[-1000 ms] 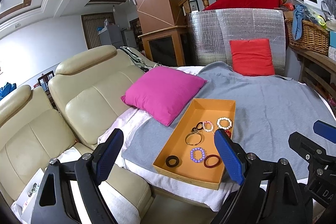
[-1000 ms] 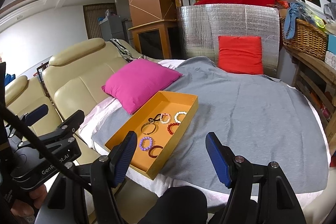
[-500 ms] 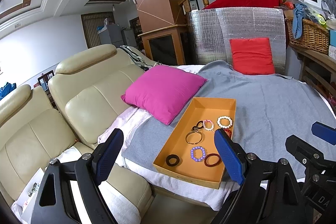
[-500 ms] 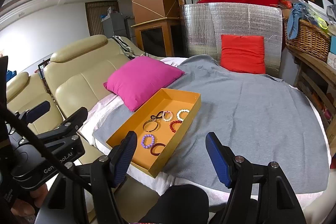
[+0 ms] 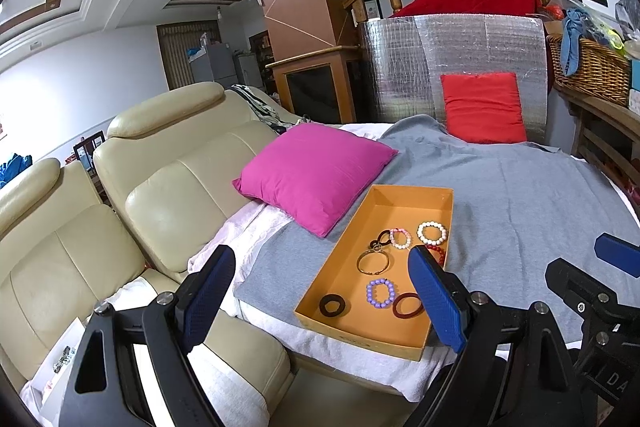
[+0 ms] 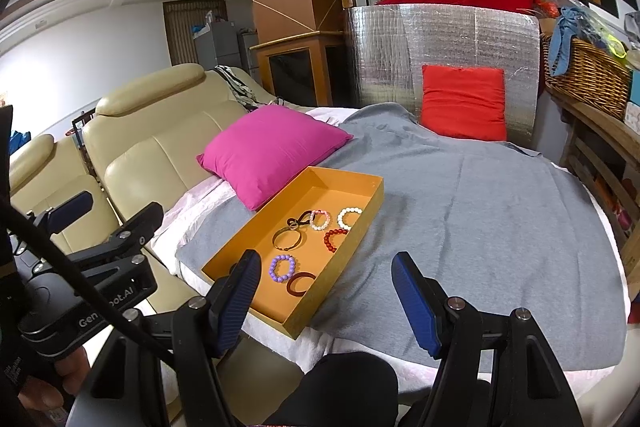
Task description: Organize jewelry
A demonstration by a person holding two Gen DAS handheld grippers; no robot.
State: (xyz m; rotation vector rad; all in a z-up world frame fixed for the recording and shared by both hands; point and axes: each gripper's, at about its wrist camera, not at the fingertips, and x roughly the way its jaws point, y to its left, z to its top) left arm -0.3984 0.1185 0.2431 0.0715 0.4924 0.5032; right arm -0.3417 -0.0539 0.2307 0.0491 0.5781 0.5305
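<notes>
An orange tray (image 5: 404, 201) (image 6: 348, 179) lies on the grey blanket (image 5: 520, 195) (image 6: 460, 219). It holds several bracelets: a purple bead one (image 5: 381, 292) (image 6: 283, 267), a dark red band (image 5: 408, 305) (image 6: 301, 283), a black ring (image 5: 332, 305), a gold bangle (image 5: 373, 261) (image 6: 286, 239), a pink one (image 5: 400, 237) (image 6: 319, 219), a white one (image 5: 431, 232) (image 6: 349, 218) and a red bead one (image 6: 333, 238). My left gripper (image 5: 320, 291) is open and empty, in front of the tray's near left side. My right gripper (image 6: 326, 293) is open and empty over the tray's near right edge.
A magenta pillow (image 5: 316, 171) (image 6: 272, 147) lies left of the tray. A red pillow (image 5: 482, 107) (image 6: 464, 103) leans on a silver foil panel (image 5: 452, 63). Cream sofa seats (image 5: 160, 187) stand at left. A wicker basket (image 5: 588, 71) sits on a shelf at right.
Both grippers have drifted slightly closer to the tray; the right wrist view shifted a little right. Both stay open and empty.
</notes>
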